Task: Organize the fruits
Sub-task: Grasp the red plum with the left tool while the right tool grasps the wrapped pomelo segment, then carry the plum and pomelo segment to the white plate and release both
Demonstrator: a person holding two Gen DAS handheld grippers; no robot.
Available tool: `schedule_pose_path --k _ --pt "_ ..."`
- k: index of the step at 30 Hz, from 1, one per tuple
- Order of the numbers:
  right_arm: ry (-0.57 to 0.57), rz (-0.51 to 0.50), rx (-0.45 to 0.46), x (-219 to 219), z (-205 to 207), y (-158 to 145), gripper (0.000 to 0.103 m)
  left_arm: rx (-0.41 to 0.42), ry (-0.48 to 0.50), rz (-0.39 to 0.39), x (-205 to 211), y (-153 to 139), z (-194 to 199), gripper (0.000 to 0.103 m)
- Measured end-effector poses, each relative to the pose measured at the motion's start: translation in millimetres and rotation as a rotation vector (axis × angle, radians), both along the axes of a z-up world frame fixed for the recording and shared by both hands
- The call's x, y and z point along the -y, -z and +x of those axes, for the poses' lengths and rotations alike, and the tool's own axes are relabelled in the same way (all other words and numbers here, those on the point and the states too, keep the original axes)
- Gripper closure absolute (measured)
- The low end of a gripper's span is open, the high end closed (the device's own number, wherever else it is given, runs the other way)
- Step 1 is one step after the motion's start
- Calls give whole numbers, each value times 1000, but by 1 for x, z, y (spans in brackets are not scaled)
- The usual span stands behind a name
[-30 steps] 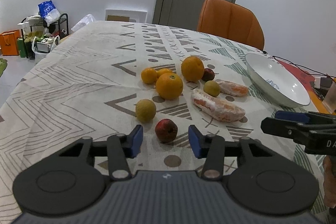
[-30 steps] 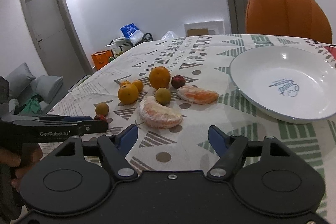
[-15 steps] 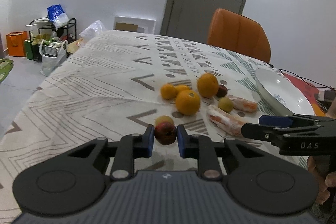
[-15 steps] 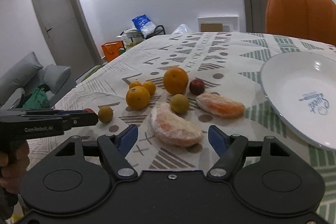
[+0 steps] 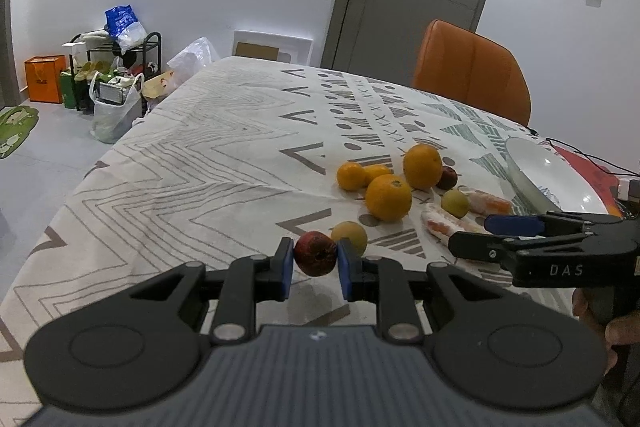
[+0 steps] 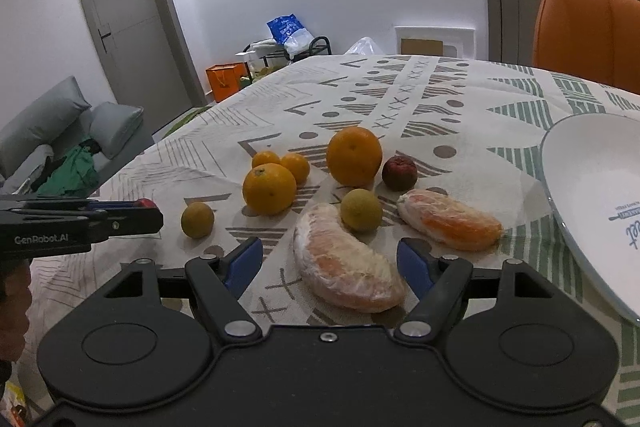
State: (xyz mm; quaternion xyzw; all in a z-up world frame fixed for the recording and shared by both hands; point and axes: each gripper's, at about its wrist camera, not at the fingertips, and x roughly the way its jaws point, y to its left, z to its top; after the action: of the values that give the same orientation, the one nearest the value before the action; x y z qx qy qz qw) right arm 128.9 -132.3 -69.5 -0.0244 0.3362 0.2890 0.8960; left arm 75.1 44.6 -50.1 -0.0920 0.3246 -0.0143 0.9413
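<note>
The left gripper (image 5: 315,269) has its fingers clamped on a small red fruit (image 5: 315,253), presumably bound for the white bowl (image 6: 592,187). The right gripper (image 6: 330,263) stands spread around a peeled citrus wedge (image 6: 346,267) lying on the bench (image 6: 400,99) near the bowl, ready to close.

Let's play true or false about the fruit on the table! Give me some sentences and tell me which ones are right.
1. The left gripper is squeezing a dark red fruit. True.
2. The white plate is full of oranges. False: no fruit lies on it.
3. The right gripper is open with a peeled citrus segment between its fingers. True.
4. The chair is blue. False: it is orange.
5. All the fruit is peeled. False: the big orange has its skin.
</note>
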Motion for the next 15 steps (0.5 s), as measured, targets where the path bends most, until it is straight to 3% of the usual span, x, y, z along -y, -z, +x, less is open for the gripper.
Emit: schedule_pose_path --k 9,12,14,15 --pt "-20 -45 37 -8 5 6 30 2 4 6 4 -2 -1 81" --pt "-35 -63 52 -12 0 6 39 5 6 8 4 -3 -2 81" --pt "-32 -87 71 -12 -4 6 53 4 6 11 4 -3 -2 81" --pt "-35 -87 70 -10 -5 5 53 4 7 11 4 -3 -2 81"
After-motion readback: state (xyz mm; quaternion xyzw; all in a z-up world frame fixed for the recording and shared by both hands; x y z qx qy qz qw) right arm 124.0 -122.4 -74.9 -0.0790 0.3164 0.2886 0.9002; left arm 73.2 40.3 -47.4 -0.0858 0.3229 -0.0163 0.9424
